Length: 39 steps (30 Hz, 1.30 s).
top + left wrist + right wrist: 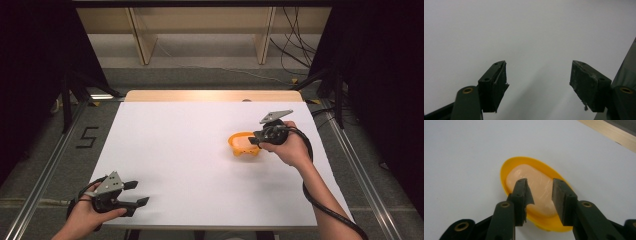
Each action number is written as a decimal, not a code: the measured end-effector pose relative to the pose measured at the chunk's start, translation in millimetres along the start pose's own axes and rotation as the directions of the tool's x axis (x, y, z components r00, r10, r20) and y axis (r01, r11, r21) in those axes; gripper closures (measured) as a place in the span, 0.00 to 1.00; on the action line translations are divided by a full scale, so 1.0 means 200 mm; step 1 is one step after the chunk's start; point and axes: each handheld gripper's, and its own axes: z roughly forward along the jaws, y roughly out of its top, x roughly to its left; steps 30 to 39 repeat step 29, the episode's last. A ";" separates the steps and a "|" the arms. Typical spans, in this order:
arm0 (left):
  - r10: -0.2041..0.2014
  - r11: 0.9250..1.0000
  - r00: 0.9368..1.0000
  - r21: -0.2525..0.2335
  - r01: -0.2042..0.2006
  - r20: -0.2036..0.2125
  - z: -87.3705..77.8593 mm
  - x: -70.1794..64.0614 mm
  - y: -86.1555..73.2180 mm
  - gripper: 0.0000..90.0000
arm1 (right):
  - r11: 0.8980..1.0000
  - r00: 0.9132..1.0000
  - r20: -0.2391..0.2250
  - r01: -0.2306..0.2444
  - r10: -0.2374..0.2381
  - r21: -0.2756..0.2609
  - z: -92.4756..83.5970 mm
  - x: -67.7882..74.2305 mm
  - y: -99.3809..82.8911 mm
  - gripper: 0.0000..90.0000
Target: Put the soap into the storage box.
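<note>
The soap dish (244,144), a yellow oval holding a pale peach bar of soap (534,188), sits on the white table (200,160) right of centre, and the right gripper (540,187) is directly over it. In the right gripper view the two black jaws stand partly apart above the near half of the soap, one on each side of the bar's width, with a gap between them; whether they touch the soap cannot be told from these pictures. The dish's long axis runs from near the jaws away toward the upper left of that view, and the soap lies along the same line inside the rim. In the high view the right hand (290,147) holds the gripper at the dish's right side, with its cable (320,200) trailing back along the forearm. The table's right edge is near that hand, while the far wooden strip (212,95) is well apart from the dish. A wide bare stretch of white surface lies to the left and front of the dish. The left gripper (132,192) rests in the left hand (87,215) at the near left corner, close to the front edge, well apart from the dish. In the left gripper view its jaws are spread wide over bare white surface with nothing between them.
</note>
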 end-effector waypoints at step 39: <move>0.035 0.999 0.999 0.026 -0.035 0.000 0.00 0.00 0.00 0.33 | 0.958 0.958 0.060 -0.276 0.282 -0.080 -0.14 0.11 -0.48 0.58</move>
